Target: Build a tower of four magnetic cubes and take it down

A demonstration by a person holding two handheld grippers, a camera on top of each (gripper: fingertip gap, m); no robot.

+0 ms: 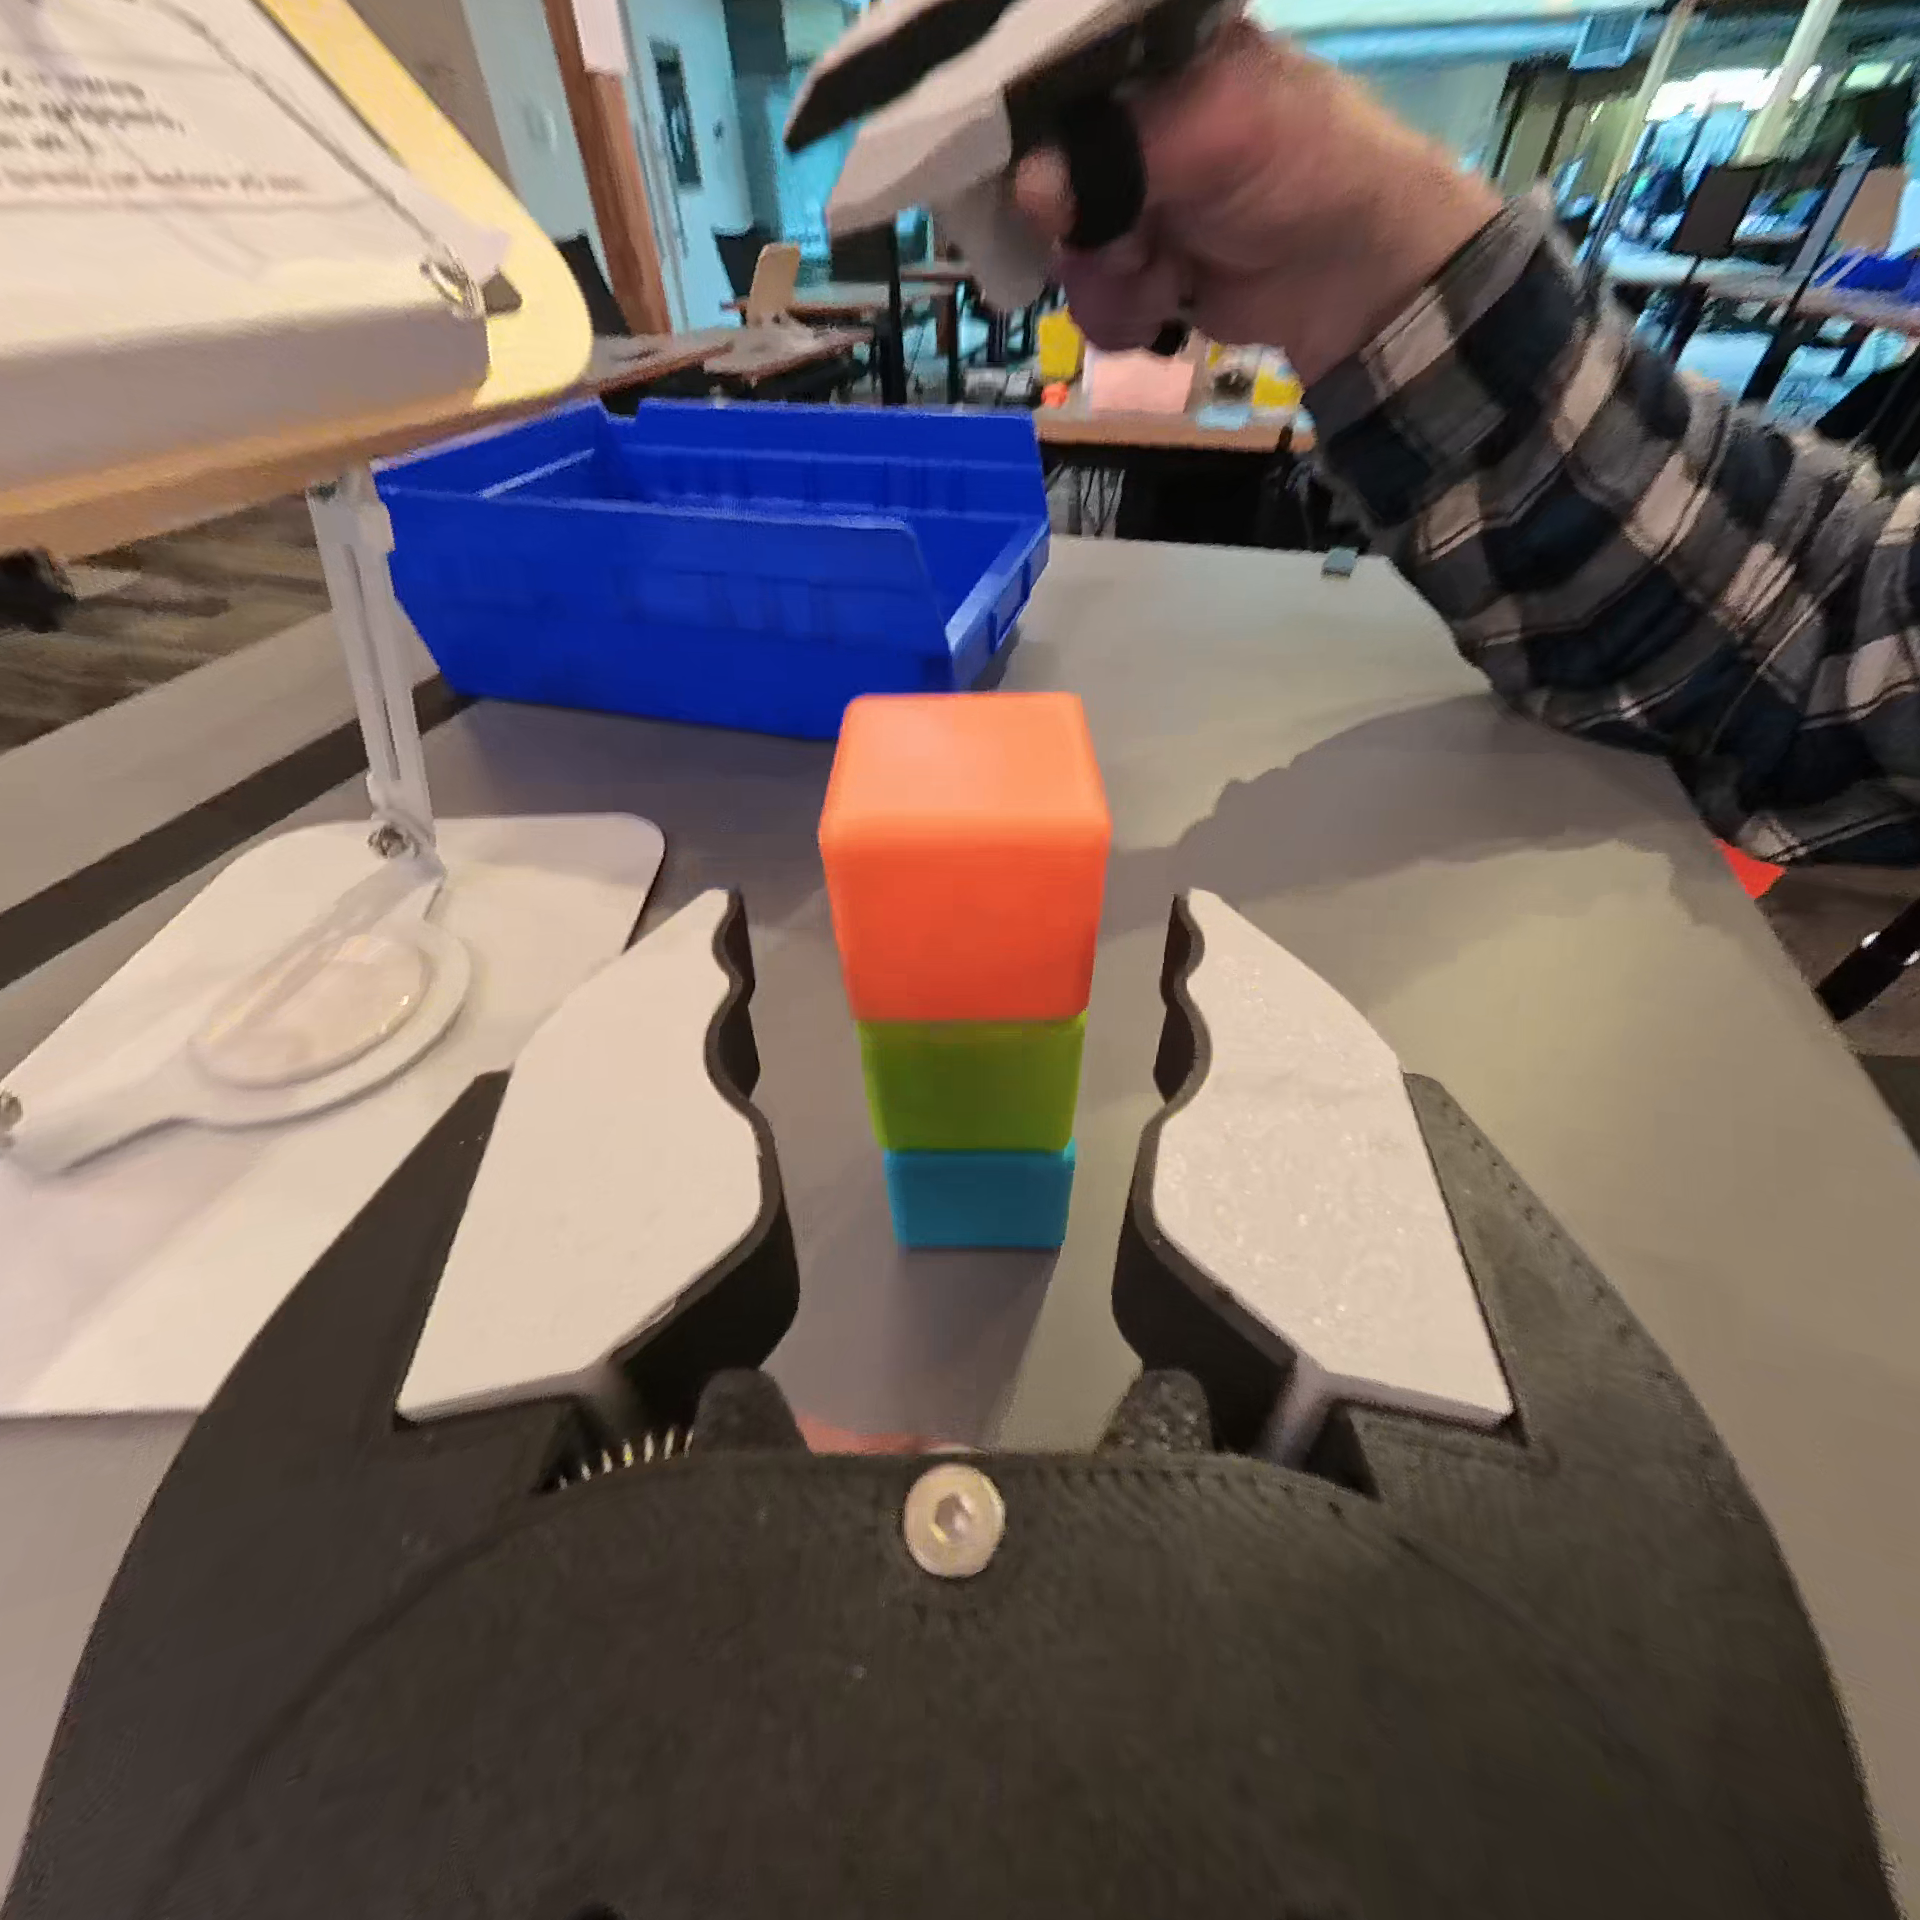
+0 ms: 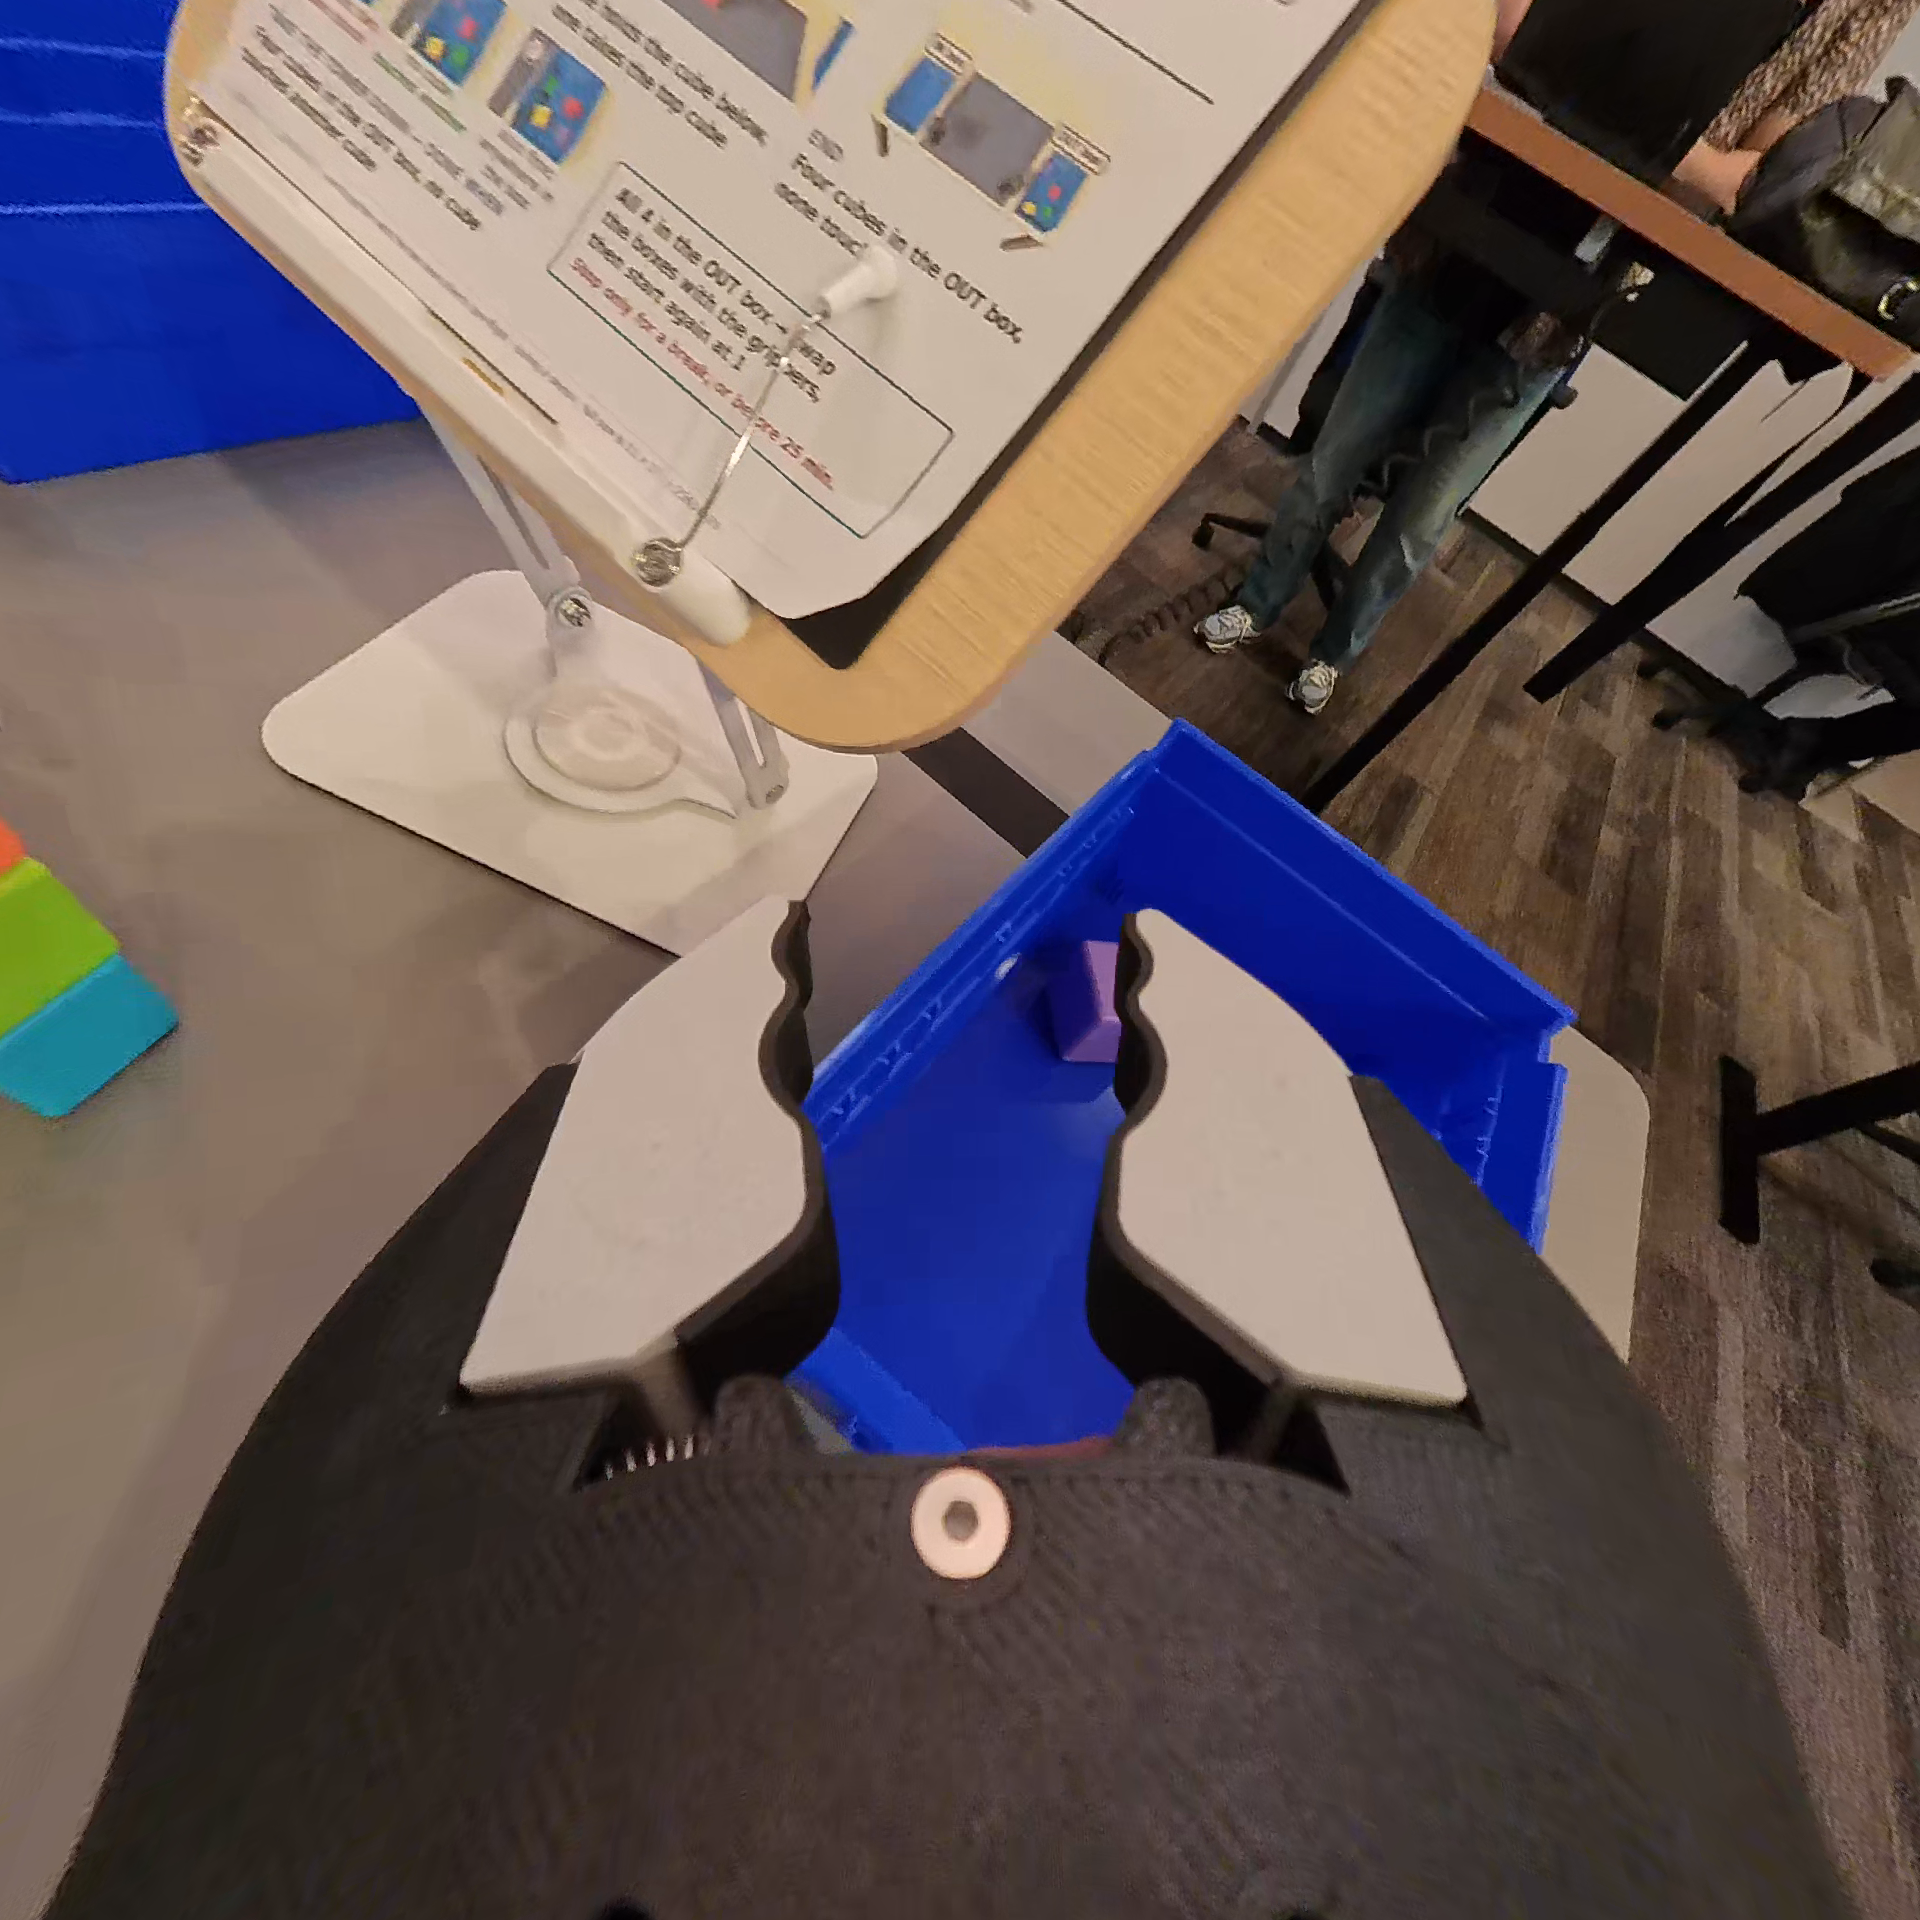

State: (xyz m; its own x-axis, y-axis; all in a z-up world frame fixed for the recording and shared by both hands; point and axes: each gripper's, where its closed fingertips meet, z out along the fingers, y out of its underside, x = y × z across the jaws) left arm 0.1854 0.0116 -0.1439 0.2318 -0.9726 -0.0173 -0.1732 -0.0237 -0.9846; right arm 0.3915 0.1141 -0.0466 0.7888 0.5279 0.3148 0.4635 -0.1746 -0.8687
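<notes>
Orange cube (image 1: 964, 852) tops a green cube (image 1: 971, 1081) and teal cube (image 1: 979, 1195) mid-frame, between the wide-open, empty left gripper (image 1: 956, 997). Lower centre, the right gripper (image 2: 966, 997), also spread and empty, hangs over a blue bin (image 2: 1299, 904) with a purple cube (image 2: 1086, 1003) inside.

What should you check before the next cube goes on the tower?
1. Tower straight: orange cube sits on green cube, which sits on teal cube, lined up. Ok.
2. Fourth cube found: purple cube lies in the blue bin. Ok.
3. Right gripper ready: jaws open and empty above the bin. Ok.
4. Left gripper ready to steady: jaws open on either side of the tower, not touching it. Ok.
5. Purple cube fully visible: partly hidden behind one finger. Not ok.
6. Magnets holding: cannot tell.
</notes>
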